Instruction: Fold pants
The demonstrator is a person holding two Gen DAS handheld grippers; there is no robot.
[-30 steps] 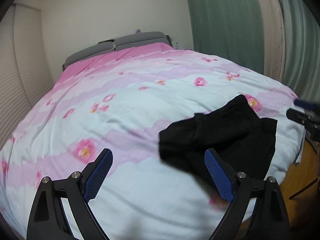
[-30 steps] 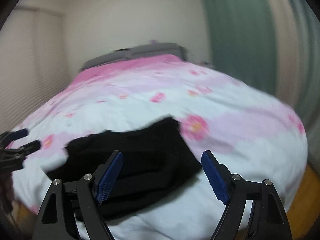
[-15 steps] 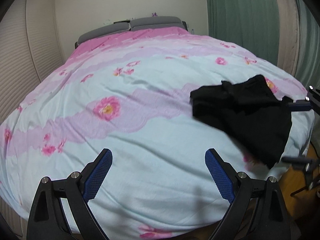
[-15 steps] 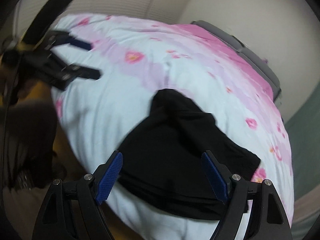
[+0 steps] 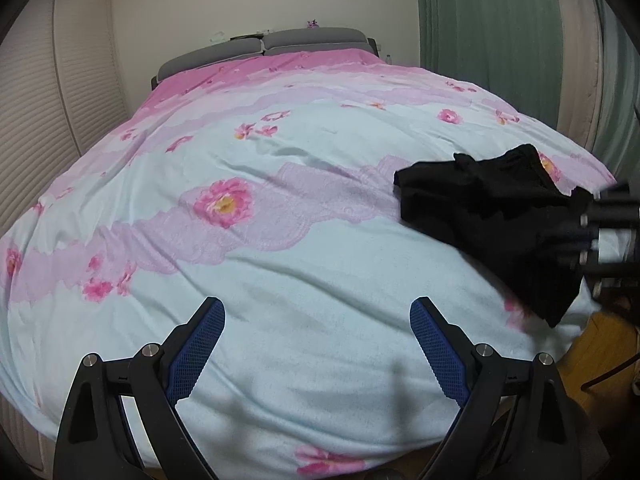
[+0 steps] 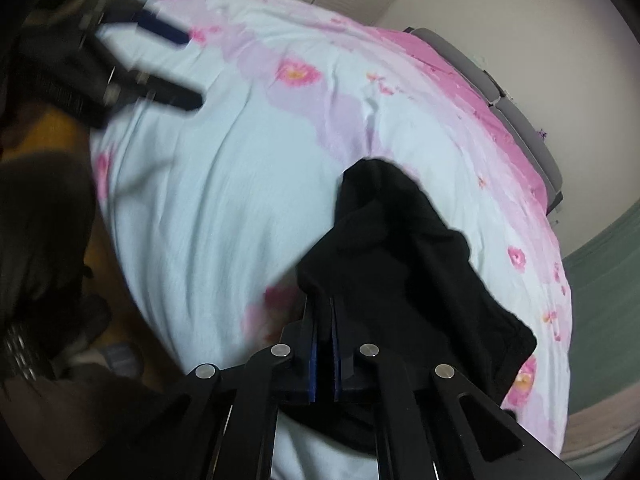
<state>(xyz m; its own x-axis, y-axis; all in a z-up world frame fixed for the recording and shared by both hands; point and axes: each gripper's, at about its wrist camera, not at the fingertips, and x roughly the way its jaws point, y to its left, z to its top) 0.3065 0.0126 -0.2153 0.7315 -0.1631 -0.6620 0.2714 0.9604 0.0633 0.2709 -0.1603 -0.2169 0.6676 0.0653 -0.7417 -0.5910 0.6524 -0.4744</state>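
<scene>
Crumpled black pants (image 5: 488, 208) lie near the bed's right front corner, one end hanging over the edge. In the right wrist view the pants (image 6: 400, 248) sit directly ahead. My right gripper (image 6: 323, 312) has its jaws closing, blue pads almost together with the pants' near edge pinched between them; it also shows at the right edge of the left wrist view (image 5: 600, 232). My left gripper (image 5: 318, 320) hovers open over bare duvet, well left of the pants, with nothing between its fingers. It appears blurred at the top left of the right wrist view (image 6: 176, 66).
The bed carries a pale blue and pink flowered duvet (image 5: 280, 208) with a grey headboard (image 5: 264, 46) at the far end. Green curtains (image 5: 488, 32) hang on the right, a slatted wall (image 5: 32, 112) on the left. Wooden floor (image 5: 600, 344) shows beyond the right corner.
My right gripper rolled, came down to the pants' near edge and shut on it. The left gripper shifted left and lower, so the pants now sit at the right of its view.
</scene>
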